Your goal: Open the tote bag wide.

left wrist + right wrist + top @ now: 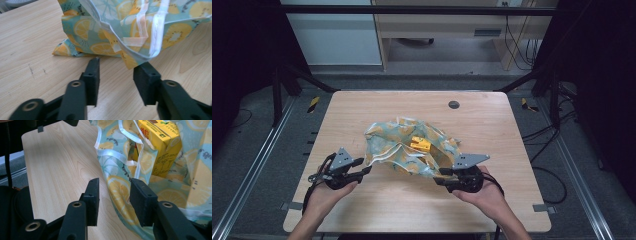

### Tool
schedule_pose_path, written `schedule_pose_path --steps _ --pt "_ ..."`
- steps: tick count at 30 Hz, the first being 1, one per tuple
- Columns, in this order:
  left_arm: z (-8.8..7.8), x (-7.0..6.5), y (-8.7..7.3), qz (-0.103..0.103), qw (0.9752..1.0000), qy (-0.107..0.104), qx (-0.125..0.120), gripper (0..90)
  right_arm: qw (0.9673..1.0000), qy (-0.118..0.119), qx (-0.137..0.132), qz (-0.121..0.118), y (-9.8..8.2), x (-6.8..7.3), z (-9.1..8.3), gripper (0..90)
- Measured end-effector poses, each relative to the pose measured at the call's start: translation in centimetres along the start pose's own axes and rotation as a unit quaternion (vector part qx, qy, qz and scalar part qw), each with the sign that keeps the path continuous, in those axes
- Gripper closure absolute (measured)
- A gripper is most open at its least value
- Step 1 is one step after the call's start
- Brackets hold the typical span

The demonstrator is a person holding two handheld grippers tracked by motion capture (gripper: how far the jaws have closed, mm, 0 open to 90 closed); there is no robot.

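Note:
A crumpled teal bag with a lemon print (404, 145) lies at the middle of the wooden table (482, 125), mouth toward me. A yellow drink carton (420, 144) stands inside it. My left gripper (368, 170) sits at the bag's left near corner. In the left gripper view its jaws (120, 62) are open on the tabletop, with the bag's white-taped rim (140, 37) drooping just past the right jaw tip. My right gripper (438, 175) is at the bag's right near edge, open (113, 181). Loose bag fabric (120, 190) lies between its jaws, and the carton (157, 147) stands just beyond.
A round dark cable hole (454, 104) sits near the table's far edge. Metal frame rails (252, 165) run along both sides of the table, with cables on the floor at the right. A light wooden desk (437, 30) stands behind.

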State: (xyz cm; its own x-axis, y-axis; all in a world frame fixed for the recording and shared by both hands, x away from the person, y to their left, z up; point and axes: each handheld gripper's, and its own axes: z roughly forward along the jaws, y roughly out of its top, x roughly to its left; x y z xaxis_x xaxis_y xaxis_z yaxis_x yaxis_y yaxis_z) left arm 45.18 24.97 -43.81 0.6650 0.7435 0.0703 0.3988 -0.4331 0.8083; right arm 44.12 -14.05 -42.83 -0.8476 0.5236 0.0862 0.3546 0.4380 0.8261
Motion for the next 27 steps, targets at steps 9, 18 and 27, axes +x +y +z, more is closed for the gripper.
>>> schedule_pose_path --steps 9,18,27 --pt "-3.2 -1.0 1.3 0.002 0.9996 0.009 -0.025 39.7 1.0 0.002 0.002 -0.004 0.6 0.6 -0.6 49.5" --pt "-2.7 -2.8 4.7 0.023 0.999 -0.007 -0.039 36.4 0.9998 -0.017 -0.009 -0.01 3.1 0.5 -1.7 36.4" --pt "1.9 -4.0 7.3 0.033 0.999 -0.021 -0.022 31.1 0.9976 -0.067 -0.017 0.009 5.8 -2.4 -1.6 25.5"
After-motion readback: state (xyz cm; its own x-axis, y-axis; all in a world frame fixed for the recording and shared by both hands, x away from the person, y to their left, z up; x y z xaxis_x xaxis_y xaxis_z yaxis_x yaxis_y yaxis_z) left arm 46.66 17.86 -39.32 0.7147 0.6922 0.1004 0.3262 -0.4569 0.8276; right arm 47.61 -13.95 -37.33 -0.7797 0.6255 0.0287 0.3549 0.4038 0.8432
